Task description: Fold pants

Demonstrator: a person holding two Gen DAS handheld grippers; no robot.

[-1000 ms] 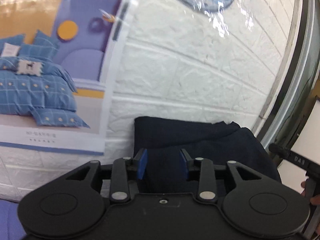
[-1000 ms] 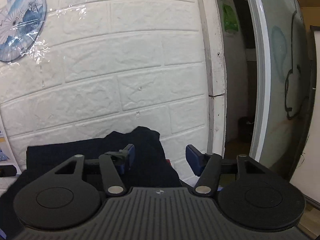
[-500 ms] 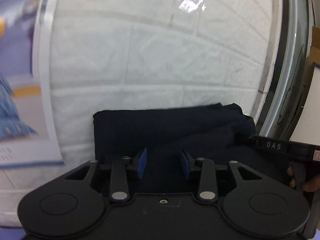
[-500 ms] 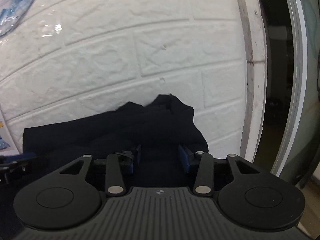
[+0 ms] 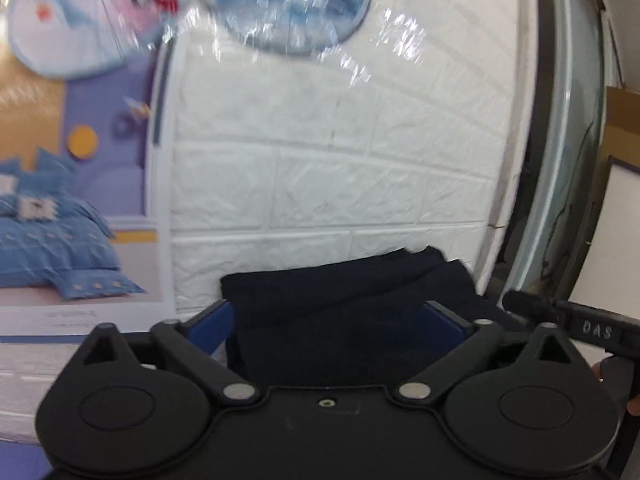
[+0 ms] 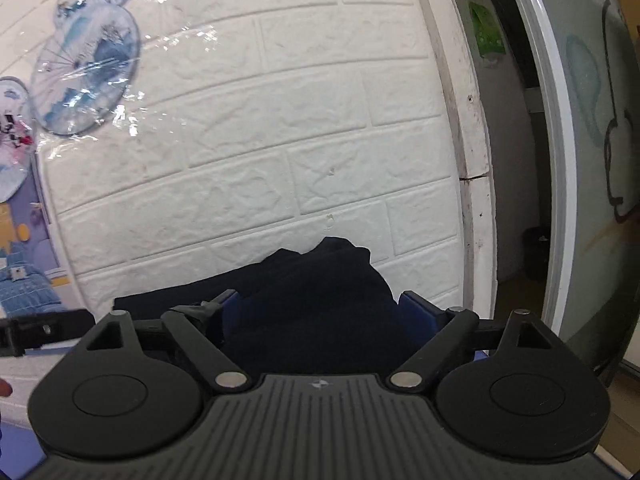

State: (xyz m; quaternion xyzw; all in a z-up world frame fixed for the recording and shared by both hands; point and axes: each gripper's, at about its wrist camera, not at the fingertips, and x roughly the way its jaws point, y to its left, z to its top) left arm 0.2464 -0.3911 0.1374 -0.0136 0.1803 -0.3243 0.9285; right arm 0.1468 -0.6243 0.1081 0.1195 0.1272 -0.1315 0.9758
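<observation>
The dark navy pants (image 5: 344,300) lie folded in a compact stack against the white brick wall; they also show in the right wrist view (image 6: 320,300). My left gripper (image 5: 332,316) is open, its blue pads spread to either side of the stack's near left part, holding nothing. My right gripper (image 6: 324,312) is open too, its pads spread around the stack's right end, where the cloth bunches up in a small peak. The right gripper's body (image 5: 576,326) shows at the right edge of the left wrist view.
A white brick-pattern wall (image 6: 248,152) stands just behind the pants. A bedding poster (image 5: 76,208) and plastic-wrapped blue fans (image 5: 288,4) hang to the left. A door frame and glass door (image 6: 560,160) are to the right.
Both grippers have opened wide from a narrow pinch on the pants and drawn back a little. The stack stays against the wall.
</observation>
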